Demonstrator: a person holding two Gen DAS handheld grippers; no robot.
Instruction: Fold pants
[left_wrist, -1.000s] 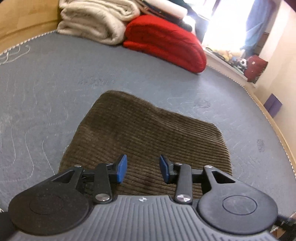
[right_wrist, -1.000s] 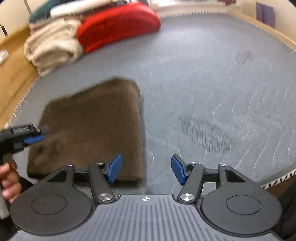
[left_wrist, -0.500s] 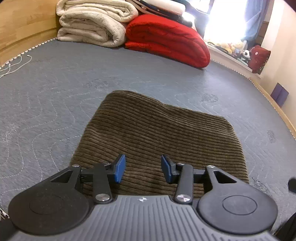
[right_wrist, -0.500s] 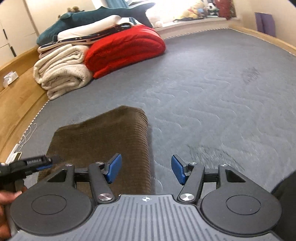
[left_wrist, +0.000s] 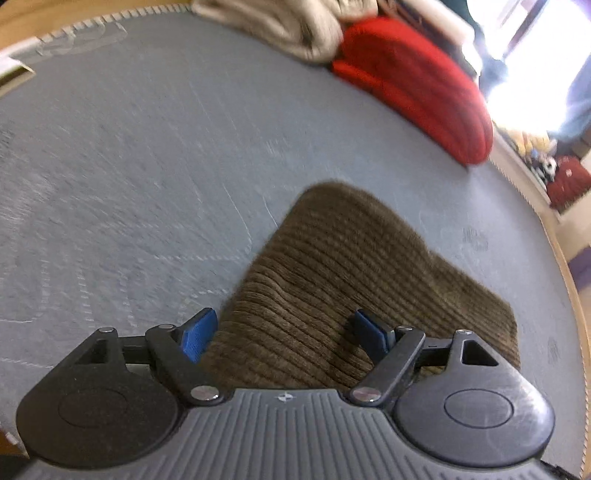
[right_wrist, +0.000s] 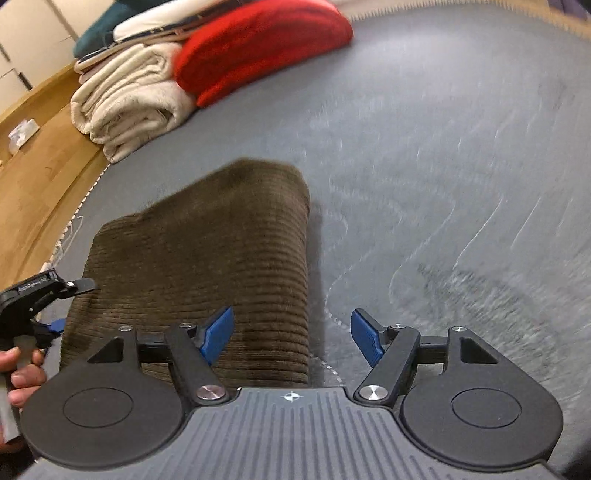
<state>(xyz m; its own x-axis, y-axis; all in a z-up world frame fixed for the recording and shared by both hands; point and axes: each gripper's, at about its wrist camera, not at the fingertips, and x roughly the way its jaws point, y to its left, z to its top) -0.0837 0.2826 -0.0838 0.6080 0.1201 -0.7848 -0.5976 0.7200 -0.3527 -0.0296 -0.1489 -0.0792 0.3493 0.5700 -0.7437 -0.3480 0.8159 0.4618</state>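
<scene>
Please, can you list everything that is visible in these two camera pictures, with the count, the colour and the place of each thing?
pants: one, brown corduroy, folded, lying on the mattress in front of both claws
mattress: one, grey quilted, under everything
red blanket: one, red, folded, at the far edge of the mattress
cream blanket: one, cream, rolled, beside the red blanket
wooden surround: one, light wood, along the mattress edge
left claw: one, black with blue pads, jaws opening over the near left corner of the pants, not pressing on them
right claw: one, black with blue pads, jaws opening over the near right edge of the pants
hand: one, holding the left claw's handle
</scene>
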